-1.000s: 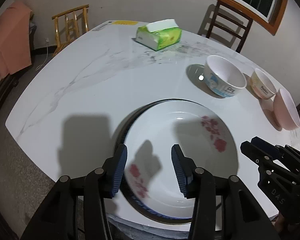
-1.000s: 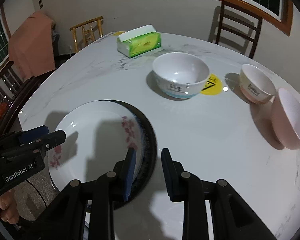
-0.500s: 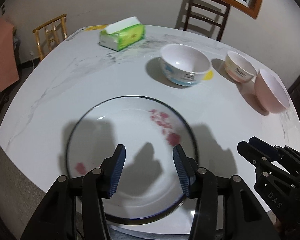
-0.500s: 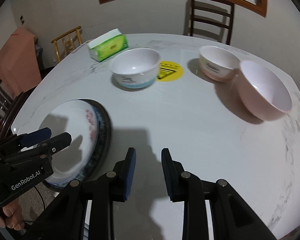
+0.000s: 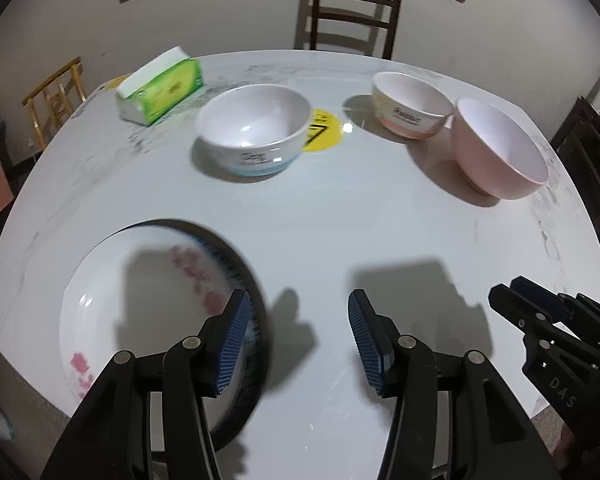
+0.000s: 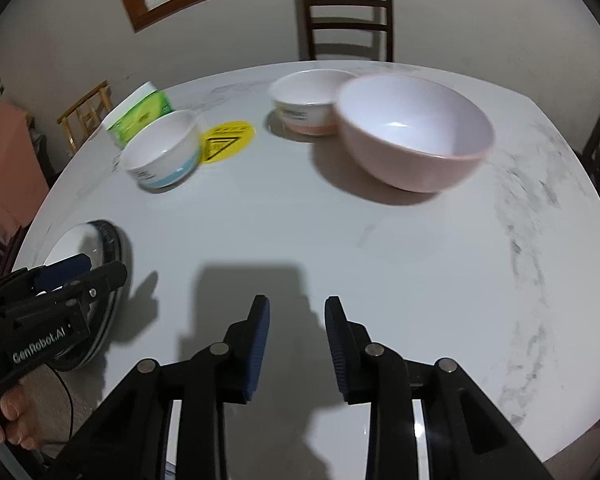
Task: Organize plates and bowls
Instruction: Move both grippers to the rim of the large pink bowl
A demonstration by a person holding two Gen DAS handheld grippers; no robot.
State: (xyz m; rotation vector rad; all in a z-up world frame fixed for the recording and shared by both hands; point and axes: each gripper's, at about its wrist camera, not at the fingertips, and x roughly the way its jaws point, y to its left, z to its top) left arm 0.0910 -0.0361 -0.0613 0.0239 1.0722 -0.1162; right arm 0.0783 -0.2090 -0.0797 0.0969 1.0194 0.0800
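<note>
A white plate with red flowers [image 5: 148, 304] lies on a dark-rimmed plate at the table's near left edge; it also shows in the right wrist view [image 6: 80, 240]. A white and blue bowl [image 5: 256, 128] [image 6: 162, 154], a small cream bowl [image 5: 410, 104] [image 6: 308, 106] and a pink bowl [image 5: 500, 148] [image 6: 414, 132] stand further back. My left gripper [image 5: 298, 336] is open and empty, just right of the plates. My right gripper [image 6: 296, 340] is open and empty over bare table, in front of the pink bowl.
A green tissue pack [image 5: 160, 88] lies at the back left and a yellow sticker [image 5: 322, 134] marks the white marble table [image 5: 340, 220]. A dark chair [image 5: 350, 12] stands behind the table, a wooden chair [image 5: 56, 96] at the left.
Both grippers have swung to the right. The plates have slid to the left of both views, and the pink bowl has come closer in the right wrist view.
</note>
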